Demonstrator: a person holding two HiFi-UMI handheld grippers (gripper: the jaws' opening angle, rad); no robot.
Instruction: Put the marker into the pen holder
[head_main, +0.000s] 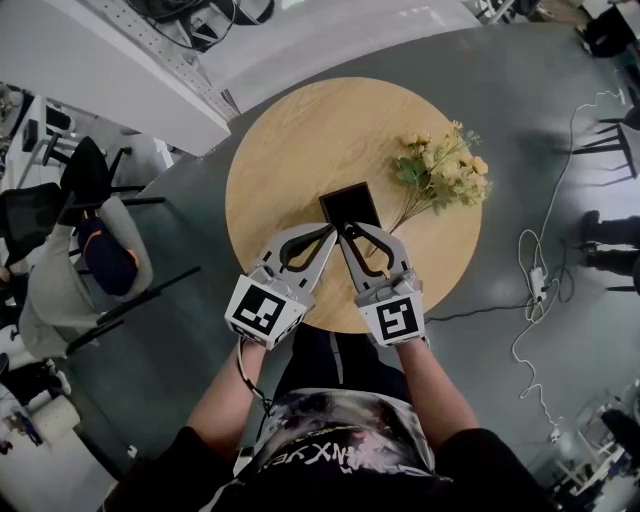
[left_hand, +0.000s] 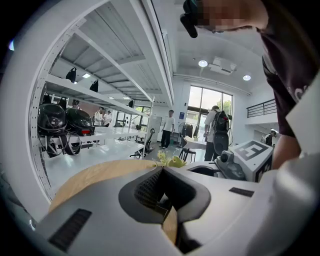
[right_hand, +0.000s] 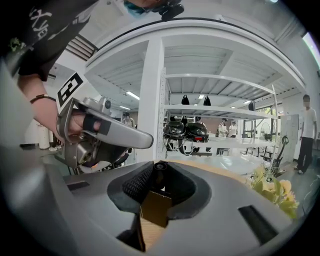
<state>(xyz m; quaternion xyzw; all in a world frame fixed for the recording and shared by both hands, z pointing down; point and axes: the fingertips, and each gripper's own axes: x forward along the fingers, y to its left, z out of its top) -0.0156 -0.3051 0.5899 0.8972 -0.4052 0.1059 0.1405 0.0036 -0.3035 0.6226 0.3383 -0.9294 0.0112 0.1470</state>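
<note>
I have both grippers out over the round wooden surface (head_main: 290, 150), side by side near its near edge and pointing toward the middle. The black square pen holder (head_main: 350, 207) stands upright around the centre, open top facing up. Both sets of fingertips sit just at its near side, close to each other.

The right gripper (head_main: 346, 233) has the marker (right_hand: 160, 174). In the right gripper view I see its dark round end facing the camera, caught between the two finger pads near the tips, with the fingers closed on it. From the head view the marker is too slim and dark against the holder for me to trace its length. I cannot tell whether it touches the holder's rim.

The left gripper (head_main: 327, 233) carries nothing: in its own view the fingers (left_hand: 145, 187) meet at the tips, with only a sliver of wood showing through the gap lower down.

A bunch of yellow flowers (head_main: 440, 170) lies toward the right edge of the surface, stems pointing in toward the holder — apart from both grippers.
</note>
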